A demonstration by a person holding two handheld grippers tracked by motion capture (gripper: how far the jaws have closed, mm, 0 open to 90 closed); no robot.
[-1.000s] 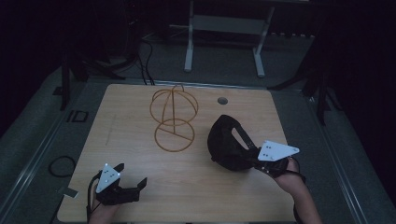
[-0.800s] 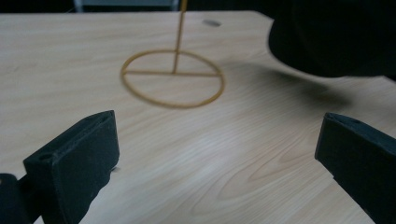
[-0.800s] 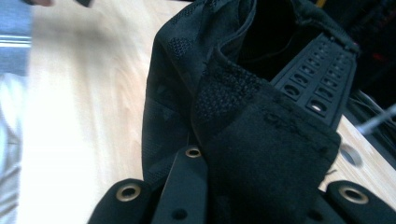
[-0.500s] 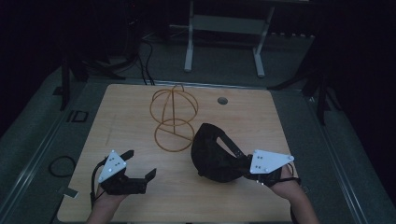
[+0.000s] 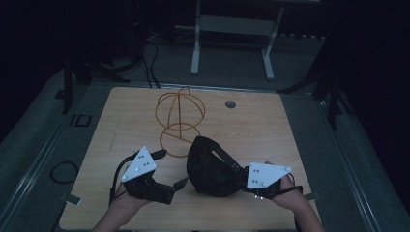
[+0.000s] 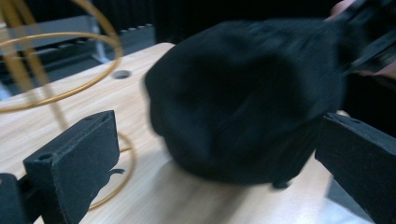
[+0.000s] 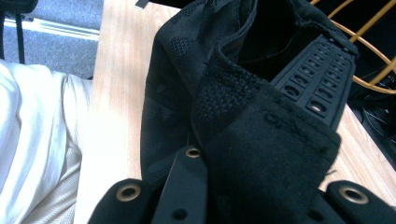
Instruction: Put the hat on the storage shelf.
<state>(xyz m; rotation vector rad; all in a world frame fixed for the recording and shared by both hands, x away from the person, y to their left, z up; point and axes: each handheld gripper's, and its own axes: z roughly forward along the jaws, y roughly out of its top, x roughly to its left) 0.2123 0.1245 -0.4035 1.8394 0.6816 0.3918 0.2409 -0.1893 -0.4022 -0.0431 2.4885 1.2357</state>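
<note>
gripping one black cap [image 5: 210, 166]; apparently clamped

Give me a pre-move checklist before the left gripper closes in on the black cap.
1. Right gripper shut on the black cap: ok.
2. Left gripper open, jaws spread wide: ok.
3. Cap between the left jaws: not ok, it sits ahead of them.
4. Cap apart from the gold wire stand: cannot tell, they overlap in the high view.
5. Stand upright on the table: ok.
</note>
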